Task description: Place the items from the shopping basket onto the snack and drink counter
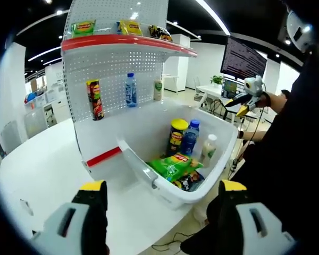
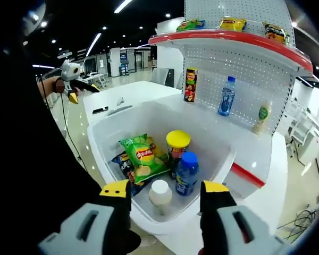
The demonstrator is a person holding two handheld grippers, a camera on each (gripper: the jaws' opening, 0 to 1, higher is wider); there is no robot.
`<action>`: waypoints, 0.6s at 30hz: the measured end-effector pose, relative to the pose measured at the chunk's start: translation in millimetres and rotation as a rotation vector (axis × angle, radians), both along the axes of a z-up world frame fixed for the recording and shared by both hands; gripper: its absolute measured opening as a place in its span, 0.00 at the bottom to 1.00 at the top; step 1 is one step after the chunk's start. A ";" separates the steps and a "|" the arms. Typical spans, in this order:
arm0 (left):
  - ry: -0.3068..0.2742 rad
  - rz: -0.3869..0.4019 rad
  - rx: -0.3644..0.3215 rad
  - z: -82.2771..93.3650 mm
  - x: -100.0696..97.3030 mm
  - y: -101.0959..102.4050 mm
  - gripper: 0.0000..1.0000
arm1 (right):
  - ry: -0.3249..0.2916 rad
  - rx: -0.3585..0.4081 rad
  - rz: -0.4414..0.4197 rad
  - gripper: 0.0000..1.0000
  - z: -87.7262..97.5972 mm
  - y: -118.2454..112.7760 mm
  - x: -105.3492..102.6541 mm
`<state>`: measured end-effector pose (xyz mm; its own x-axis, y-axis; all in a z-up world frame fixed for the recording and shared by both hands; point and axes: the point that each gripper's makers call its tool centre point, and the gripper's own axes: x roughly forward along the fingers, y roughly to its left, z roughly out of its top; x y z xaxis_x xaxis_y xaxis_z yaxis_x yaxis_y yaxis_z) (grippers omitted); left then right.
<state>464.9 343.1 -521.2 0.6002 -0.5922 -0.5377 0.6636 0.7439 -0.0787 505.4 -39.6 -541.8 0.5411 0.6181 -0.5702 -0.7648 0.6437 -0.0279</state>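
wall monitor [image 1: 243,58], potted plant [image 1: 217,79], ceiling lights [image 2: 93,44], floor cables [image 2: 303,219]

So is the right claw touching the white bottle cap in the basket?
Apart. In the right gripper view the right claw hangs open above the basket, with the white bottle cap showing well below, between its tips.

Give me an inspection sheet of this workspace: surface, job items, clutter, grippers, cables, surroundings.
Surface: white counter with a pegboard shelf unit trimmed in red.
Job's things: white shopping basket holds a green chip bag, a yellow-lidded can, a blue-capped bottle, a white-capped bottle and a dark packet.
Clutter: already shelved are a tall snack can, a water bottle, a pale bottle; snack bags on top.
Grippers: left gripper and right gripper both open, empty, short of the basket.
Cables: black cable on the floor.
Surroundings: office, wall screen, ceiling lights.
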 end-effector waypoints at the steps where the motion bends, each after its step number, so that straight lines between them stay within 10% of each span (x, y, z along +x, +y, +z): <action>1: 0.000 0.005 0.004 0.4 1.3 1.2 0.85 | 0.000 0.000 -0.002 0.53 0.0 0.0 0.6; 18: 0.001 0.024 0.016 -2.0 14.8 6.2 0.85 | -0.053 -0.005 -0.003 0.50 10.6 3.5 10.7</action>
<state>479.7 349.3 -523.2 0.6135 -0.5688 -0.5478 0.6454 0.7609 -0.0674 516.2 -36.1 -531.2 0.5723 0.6135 -0.5441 -0.7602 0.6457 -0.0714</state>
